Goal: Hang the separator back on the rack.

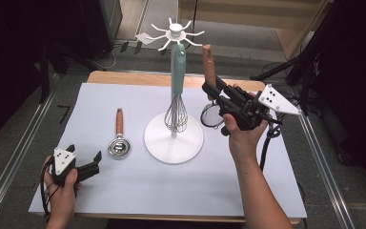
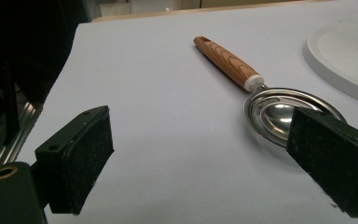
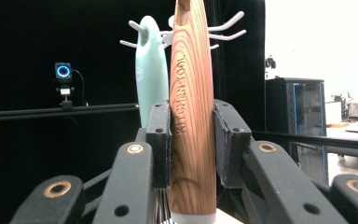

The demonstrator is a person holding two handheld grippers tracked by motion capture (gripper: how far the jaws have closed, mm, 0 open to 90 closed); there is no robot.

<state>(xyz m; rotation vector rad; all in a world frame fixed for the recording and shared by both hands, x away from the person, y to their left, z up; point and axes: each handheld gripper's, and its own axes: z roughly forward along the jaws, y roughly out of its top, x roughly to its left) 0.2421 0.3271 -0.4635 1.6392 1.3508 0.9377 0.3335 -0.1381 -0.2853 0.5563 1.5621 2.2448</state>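
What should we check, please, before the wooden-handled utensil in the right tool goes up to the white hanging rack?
1. Grip: right tool clamps the wooden handle on both sides: ok.
2. Handle upright between the jaws, top end up: ok.
3. Free hooks on the white rack: several bare prongs: ok.
4. Hanging hole at the handle's top: cropped in the right gripper view: cannot tell.
5. Teal whisk hangs close beside the lifted handle and could be knocked: not ok.
6. Left tool open near the table edge, apart from the metal scoop lying flat: ok.
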